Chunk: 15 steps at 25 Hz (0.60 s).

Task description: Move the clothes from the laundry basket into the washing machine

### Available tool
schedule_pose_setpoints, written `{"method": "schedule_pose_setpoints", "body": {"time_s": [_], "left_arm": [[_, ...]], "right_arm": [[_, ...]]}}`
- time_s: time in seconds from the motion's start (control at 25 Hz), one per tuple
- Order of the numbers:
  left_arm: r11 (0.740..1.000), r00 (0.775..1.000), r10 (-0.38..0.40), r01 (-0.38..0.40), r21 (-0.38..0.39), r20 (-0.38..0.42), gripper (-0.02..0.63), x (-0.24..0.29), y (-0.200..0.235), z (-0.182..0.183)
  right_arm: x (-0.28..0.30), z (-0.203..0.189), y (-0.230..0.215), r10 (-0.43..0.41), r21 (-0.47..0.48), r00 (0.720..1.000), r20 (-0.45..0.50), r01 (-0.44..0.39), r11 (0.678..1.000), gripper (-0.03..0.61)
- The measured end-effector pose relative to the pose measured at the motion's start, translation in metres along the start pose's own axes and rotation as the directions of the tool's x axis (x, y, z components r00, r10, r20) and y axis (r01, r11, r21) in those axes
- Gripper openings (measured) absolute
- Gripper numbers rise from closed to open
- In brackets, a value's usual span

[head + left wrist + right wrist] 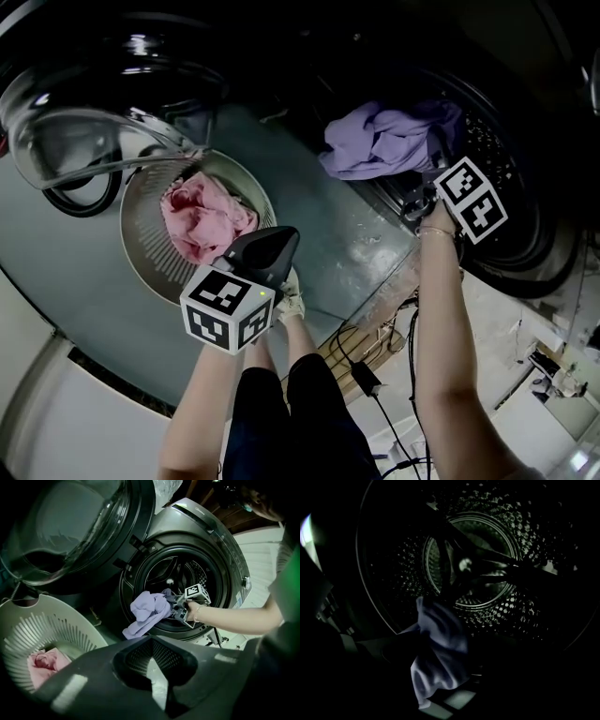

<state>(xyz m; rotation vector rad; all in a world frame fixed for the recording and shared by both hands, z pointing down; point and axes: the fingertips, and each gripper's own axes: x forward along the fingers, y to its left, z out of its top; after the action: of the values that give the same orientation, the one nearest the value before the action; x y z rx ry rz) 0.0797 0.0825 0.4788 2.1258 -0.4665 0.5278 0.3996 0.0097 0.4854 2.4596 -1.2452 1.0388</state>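
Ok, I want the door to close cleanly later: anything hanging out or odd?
The purple garment, gripped by the right gripper, droops out over the washing machine's door rim rather than lying inside the drum. Nothing else looks off.

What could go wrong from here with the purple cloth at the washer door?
1. The right gripper holds the purple cloth at the washer mouth, but much of it hangs outside over the rim. Released now, it may slide to the floor or get caught by the door.
2. Cables lie by the person's feet; a step could snag them.
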Motion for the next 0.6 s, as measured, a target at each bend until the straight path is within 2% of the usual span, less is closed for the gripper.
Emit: {"method": "schedule_pose_setpoints", "body": {"time_s": [0.12, 0.24, 0.36, 0.44, 0.6], "left_arm": [[1.0, 1.0, 0.006, -0.006, 0.01, 0.0, 0.002, 0.002, 0.001, 0.003], [1.0, 1.0, 0.018, -0.018, 0.011, 0.013, 0.002, 0.0, 0.006, 0.01], [1.0, 1.0, 0.023, -0.024, 0.017, 0.015, 0.002, -0.002, 0.009, 0.014], [0.999, 1.0, 0.027, -0.028, 0.017, 0.015, 0.002, -0.002, 0.011, 0.014], [0.999, 0.999, 0.037, -0.037, 0.015, 0.011, 0.002, -0.002, 0.016, 0.013]], "right_arm": [[-0.031, -0.014, 0.025, 0.092, -0.057, 0.995, 0.023, -0.091, 0.994, 0.417], [-0.059, -0.052, 0.052, 0.175, -0.074, 0.985, -0.017, -0.175, 0.982, 0.42], [-0.068, -0.105, 0.073, 0.235, 0.001, 0.965, -0.12, -0.236, 0.972, 0.42], [-0.062, -0.137, 0.083, 0.254, 0.057, 0.947, -0.195, -0.247, 0.967, 0.422], [-0.035, -0.17, 0.094, 0.275, 0.135, 0.92, -0.279, -0.245, 0.96, 0.399]]}}
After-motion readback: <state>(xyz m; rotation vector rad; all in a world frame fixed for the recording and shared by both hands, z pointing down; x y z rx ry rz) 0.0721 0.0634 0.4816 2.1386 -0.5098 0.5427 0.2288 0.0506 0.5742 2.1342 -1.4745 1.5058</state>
